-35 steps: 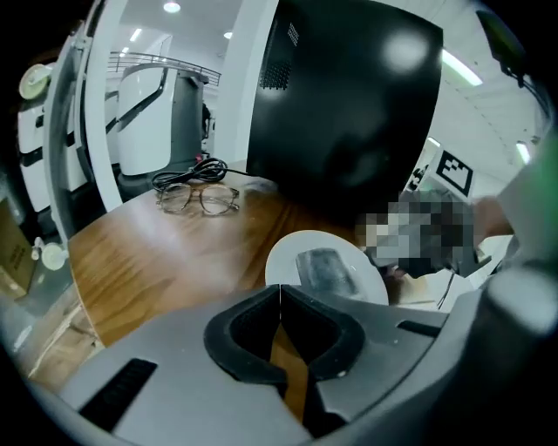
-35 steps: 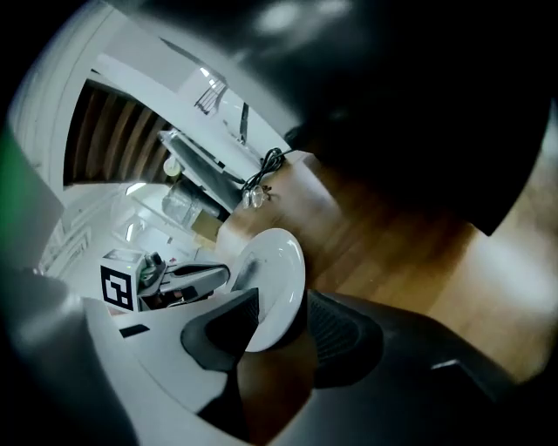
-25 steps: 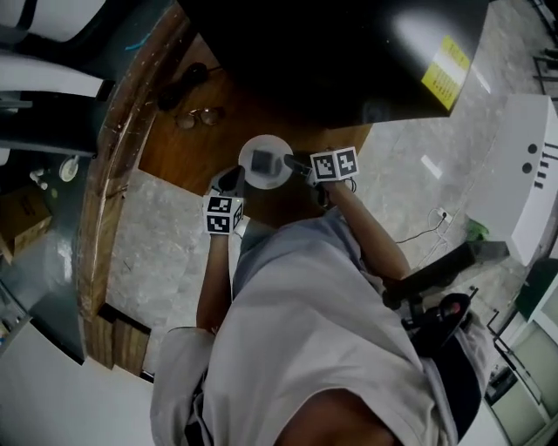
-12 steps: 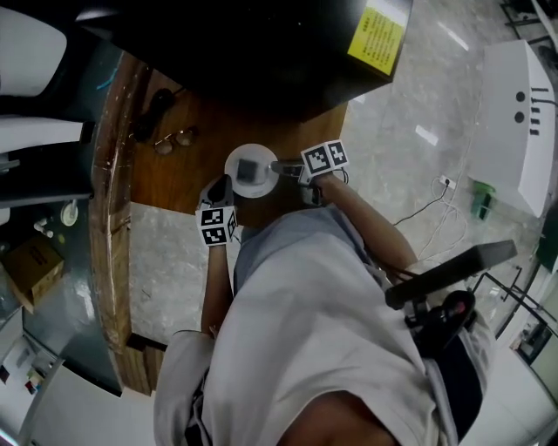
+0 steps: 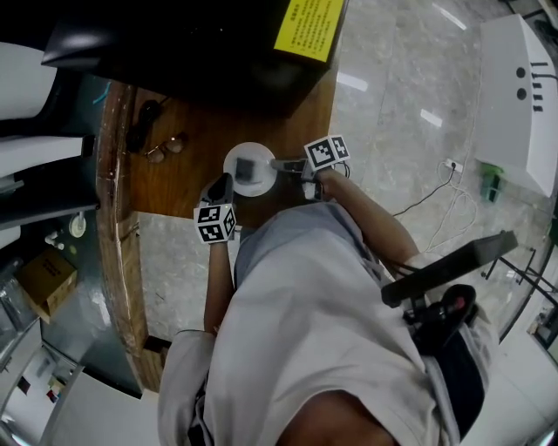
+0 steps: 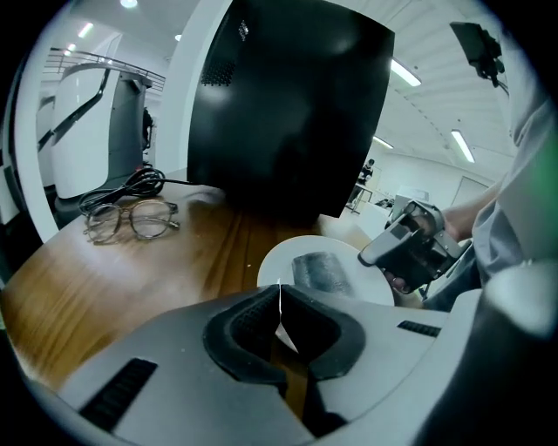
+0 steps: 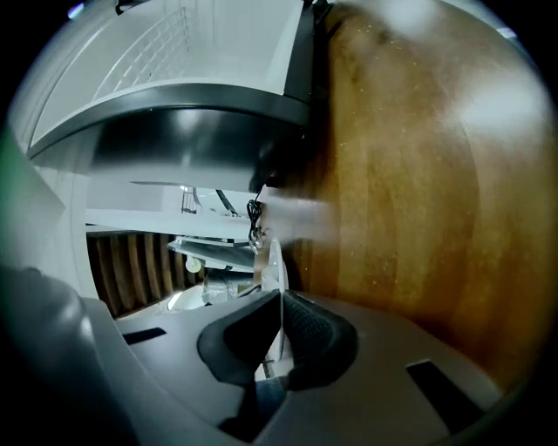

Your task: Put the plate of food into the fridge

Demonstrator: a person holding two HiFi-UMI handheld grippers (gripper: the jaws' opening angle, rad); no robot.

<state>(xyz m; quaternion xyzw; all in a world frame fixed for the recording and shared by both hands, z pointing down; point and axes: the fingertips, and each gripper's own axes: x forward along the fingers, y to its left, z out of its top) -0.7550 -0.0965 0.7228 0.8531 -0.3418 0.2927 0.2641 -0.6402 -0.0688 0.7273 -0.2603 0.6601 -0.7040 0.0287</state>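
A white plate (image 5: 253, 180) with a grey slab of food (image 6: 321, 270) sits over the wooden table (image 5: 183, 174), in front of the black fridge (image 6: 288, 104). My left gripper (image 5: 223, 185) is shut on the plate's near-left rim, which shows as a thin white edge between its pads (image 6: 279, 307). My right gripper (image 5: 277, 164) has just been closing and is now shut on the right rim. In the right gripper view the plate (image 7: 274, 257) stands edge-on between its jaws (image 7: 280, 305). The left gripper view shows the right gripper (image 6: 373, 254) at the plate's far side.
Spectacles (image 6: 131, 218) and a black cable (image 6: 131, 185) lie on the table left of the plate. The fridge (image 5: 192, 43) bears a yellow label (image 5: 309, 26). A white machine (image 5: 514, 96) stands on the tiled floor at the right.
The head view has swung, so the fridge and its label sit further left. The right gripper has come in onto the plate's right rim and its marker cube has rolled. The left gripper stays on the rim.
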